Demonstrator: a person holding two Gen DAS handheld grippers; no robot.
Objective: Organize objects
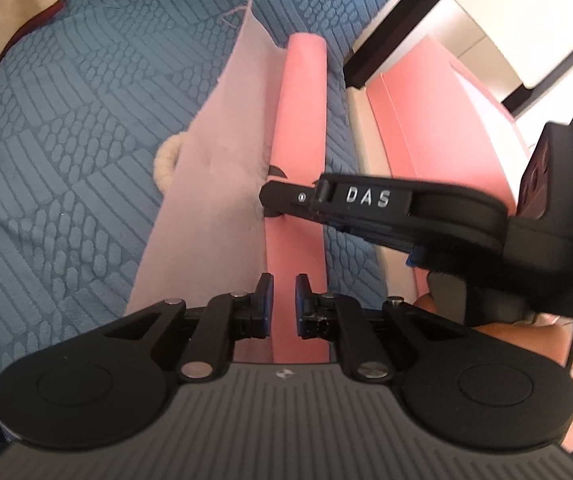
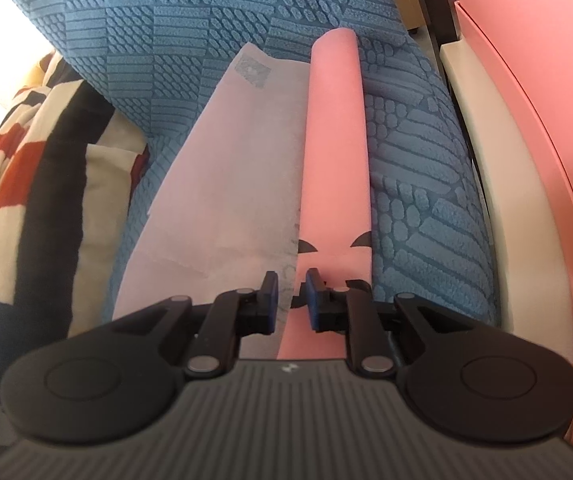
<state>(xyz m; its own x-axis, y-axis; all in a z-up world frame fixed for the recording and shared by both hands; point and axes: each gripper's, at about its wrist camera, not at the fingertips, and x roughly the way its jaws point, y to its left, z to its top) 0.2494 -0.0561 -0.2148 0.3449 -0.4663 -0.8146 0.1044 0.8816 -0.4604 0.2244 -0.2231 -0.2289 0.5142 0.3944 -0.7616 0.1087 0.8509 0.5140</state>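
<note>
In the left wrist view, the left gripper (image 1: 282,304) points down at a pink fabric roll (image 1: 298,152) that lies lengthwise on a blue textured bedspread (image 1: 66,120), near the bedspread's right edge. The blue pads stand narrow, almost closed, with the near end of the roll between them; whether they actually pinch the cloth cannot be told. A paler pink cloth (image 1: 214,168) spreads flat from the roll's left side, its far corner ending in a loose thread. A cream braided cord loop (image 1: 165,158) peeks out from under the cloth's left edge. The right gripper (image 1: 264,200) reaches in from the right, its black fingers marked DAS, its tips at the seam where the flat cloth meets the roll, beside a small black printed mark. A hand (image 1: 526,344) grips its handle. Beyond the bedspread's right edge stands a pink panel (image 1: 426,120). In the right wrist view, the right gripper (image 2: 291,300) has its pads narrow, the roll's edge and the cloth's border between them, grip uncertain. A striped blanket (image 2: 26,200) lies bunched at the bedspread's left edge, the pink panel along the right.
</note>
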